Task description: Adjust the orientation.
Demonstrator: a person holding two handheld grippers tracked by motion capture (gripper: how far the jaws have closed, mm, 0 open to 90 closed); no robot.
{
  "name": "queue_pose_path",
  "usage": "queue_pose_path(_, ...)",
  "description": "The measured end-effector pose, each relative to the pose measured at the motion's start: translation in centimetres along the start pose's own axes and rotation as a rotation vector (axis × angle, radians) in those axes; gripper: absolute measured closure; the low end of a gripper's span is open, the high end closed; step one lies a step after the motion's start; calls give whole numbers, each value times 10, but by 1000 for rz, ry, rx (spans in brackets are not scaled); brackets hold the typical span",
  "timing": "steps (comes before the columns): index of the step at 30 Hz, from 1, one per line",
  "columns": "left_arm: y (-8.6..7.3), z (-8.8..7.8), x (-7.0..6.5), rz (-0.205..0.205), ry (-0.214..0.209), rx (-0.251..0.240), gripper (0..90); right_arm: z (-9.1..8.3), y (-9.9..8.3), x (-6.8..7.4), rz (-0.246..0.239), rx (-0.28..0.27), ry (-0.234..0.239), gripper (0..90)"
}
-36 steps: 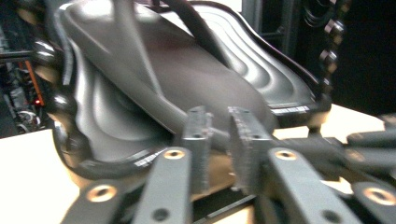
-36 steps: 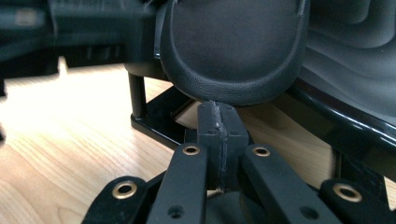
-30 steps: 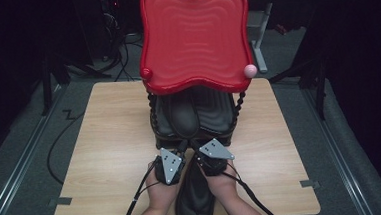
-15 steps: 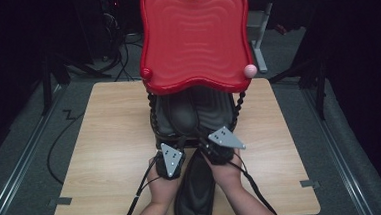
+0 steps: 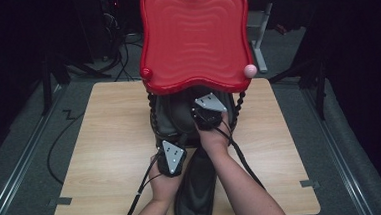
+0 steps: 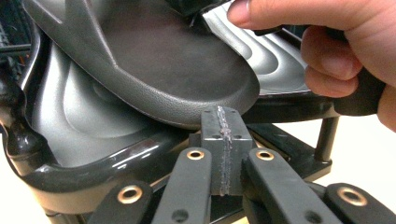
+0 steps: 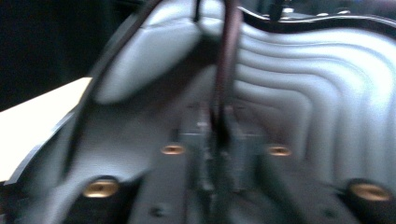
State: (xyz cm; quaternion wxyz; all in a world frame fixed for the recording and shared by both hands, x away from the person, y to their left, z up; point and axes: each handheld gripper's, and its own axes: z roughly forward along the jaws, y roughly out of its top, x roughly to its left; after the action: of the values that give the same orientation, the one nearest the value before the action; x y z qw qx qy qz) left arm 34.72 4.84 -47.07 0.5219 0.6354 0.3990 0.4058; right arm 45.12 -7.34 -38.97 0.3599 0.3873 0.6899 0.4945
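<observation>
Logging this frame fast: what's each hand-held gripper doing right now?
Left hand-held gripper: shut, nothing between its jaws.
Right hand-held gripper: shut on a thin dark strap.

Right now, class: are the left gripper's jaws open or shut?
Shut. In the left gripper view, the left gripper has its two jaws pressed together with no gap.

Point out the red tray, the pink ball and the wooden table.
Red tray (image 5: 194, 37), high view, middle of its rippled face.
Pink ball (image 5: 249, 70), high view, its centre.
Wooden table (image 5: 110, 137), high view, bare top, left part.
</observation>
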Motion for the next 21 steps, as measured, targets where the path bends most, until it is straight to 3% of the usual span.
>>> queue_pose_path(4,1,4,-1,6,7,5,896,-4,-1,0,7,-18,-45,844)
queue_pose_path(9,2,5,1,14,9,10,896,-6,-4,-3,30,-24,-66,834)
queue_pose_path(12,3,5,3,21,33,11,895,-6,-4,-5,37,-21,-57,782)
queue_pose_path(13,4,5,7,-4,42,20,895,-8,-4,-5,51,-24,-50,733)
queue_pose_path(16,5,4,10,-13,46,15,894,-14,-5,-5,48,-34,-35,725)
queue_pose_path(21,7,1,14,-24,49,8,886,-44,-16,-7,44,-63,5,711)
